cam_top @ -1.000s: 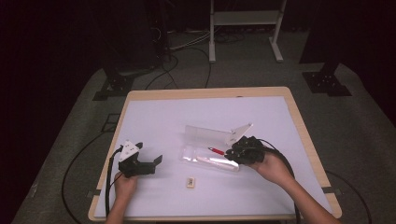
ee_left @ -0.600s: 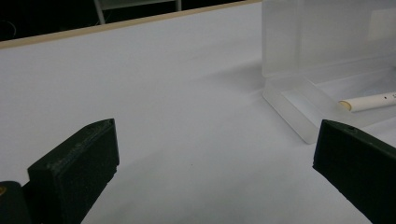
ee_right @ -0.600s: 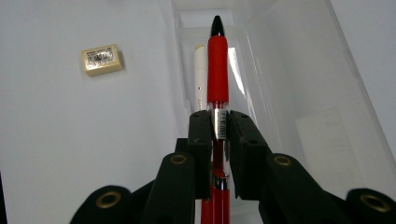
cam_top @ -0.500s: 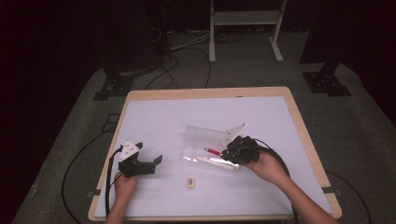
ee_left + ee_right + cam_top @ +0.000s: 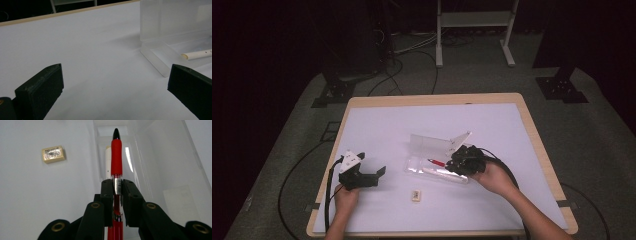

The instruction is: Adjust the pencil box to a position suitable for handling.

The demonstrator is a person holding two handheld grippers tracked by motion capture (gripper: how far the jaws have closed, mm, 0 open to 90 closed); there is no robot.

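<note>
Red pen (image 5: 116, 157), black tip, clamped in right claw (image 5: 117, 187)

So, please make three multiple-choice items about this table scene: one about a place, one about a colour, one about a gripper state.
1. Where does the small tan eraser lie?
A. inside the case
B. on the white table, outside the case
C. between the left gripper's pads

2. What colour is the pen in the right gripper?
A. blue
B. green
C. red

3. How stands the left gripper?
A. open, holding nothing
B. shut on the eraser
C. shut on the pen

Answers: B, it sits on bare table before the clear plastic case; C, the barrel is red with a black tip; A, its pads stand far apart over bare table.
</note>
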